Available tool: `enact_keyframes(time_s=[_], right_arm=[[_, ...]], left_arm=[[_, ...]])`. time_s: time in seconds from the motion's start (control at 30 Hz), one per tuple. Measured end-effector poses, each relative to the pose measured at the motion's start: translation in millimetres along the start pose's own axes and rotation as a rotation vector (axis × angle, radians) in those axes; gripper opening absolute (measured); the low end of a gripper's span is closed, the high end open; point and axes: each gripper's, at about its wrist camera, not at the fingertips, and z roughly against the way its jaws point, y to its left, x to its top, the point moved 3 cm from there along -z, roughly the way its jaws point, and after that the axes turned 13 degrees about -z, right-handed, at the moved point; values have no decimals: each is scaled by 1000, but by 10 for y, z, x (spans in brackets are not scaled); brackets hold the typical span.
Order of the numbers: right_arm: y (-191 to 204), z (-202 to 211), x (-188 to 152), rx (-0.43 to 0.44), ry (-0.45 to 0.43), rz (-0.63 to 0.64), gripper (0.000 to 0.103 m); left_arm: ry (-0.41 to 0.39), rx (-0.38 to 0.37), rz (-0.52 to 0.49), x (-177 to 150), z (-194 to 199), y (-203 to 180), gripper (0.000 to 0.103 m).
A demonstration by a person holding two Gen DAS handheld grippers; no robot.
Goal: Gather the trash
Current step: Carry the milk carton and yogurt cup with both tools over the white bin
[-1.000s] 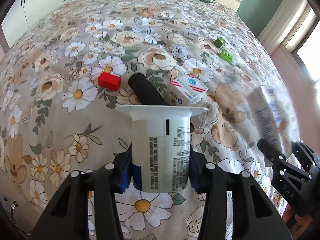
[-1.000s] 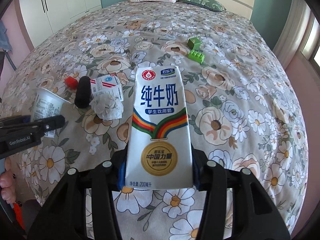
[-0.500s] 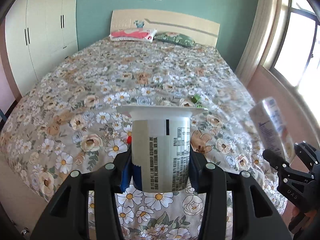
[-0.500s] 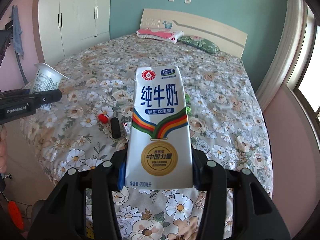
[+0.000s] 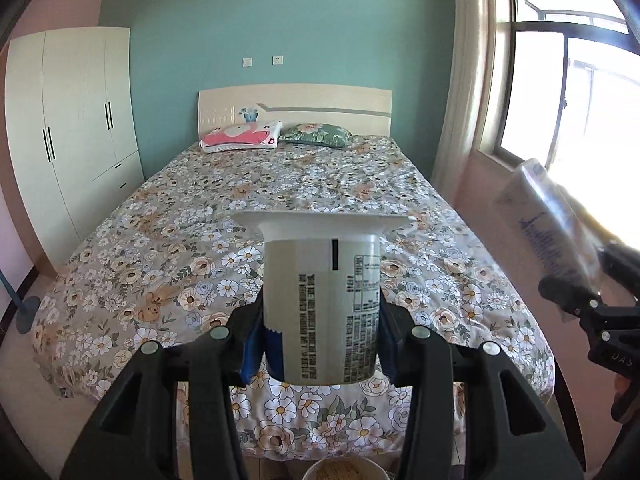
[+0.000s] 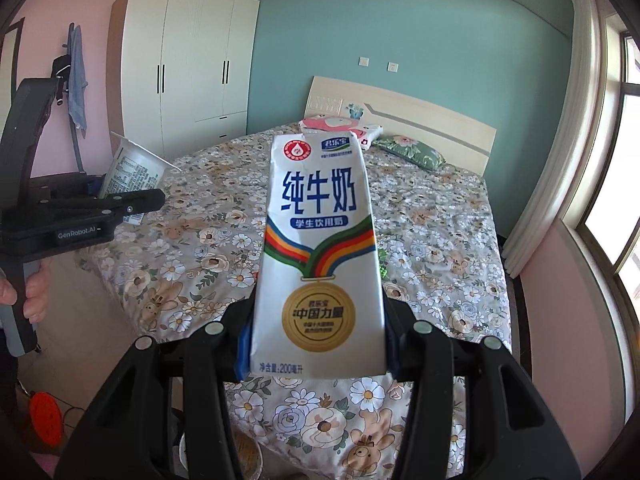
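Note:
My left gripper [image 5: 320, 344] is shut on a white plastic cup [image 5: 322, 300] with printed text, held upright well above the foot of the bed. My right gripper [image 6: 316, 344] is shut on a white milk carton [image 6: 318, 248] with blue lettering and a gold medal print. Each view catches the other hand: the carton [image 5: 548, 232] at the right edge of the left wrist view, the cup [image 6: 134, 170] at the left of the right wrist view. The cup and carton hide whatever lies on the near part of the bed.
A floral bedspread [image 5: 192, 248] covers the bed, with two pillows [image 5: 240, 138] at the headboard. A white wardrobe [image 5: 76, 128] stands left, a window [image 5: 568, 92] right. A round container's rim [image 5: 344, 470] shows on the floor below the bed's foot. A hand [image 6: 34, 294] grips the left handle.
Both grippers rose and pulled back from the bed with the cup and carton still gripped. The whole bed and room came into view; the small items on the bedspread dropped out of sight.

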Motion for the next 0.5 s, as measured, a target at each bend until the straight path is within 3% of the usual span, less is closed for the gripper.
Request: enact_keyframes(time_s=[0.23, 0.5], right_arm=[[161, 753, -112, 7, -43, 25, 50], [270, 1126, -693, 7, -19, 61, 50]], left_arm=[[-26, -37, -41, -187, 613, 89, 48], [10, -62, -62, -768, 899, 203, 48]])
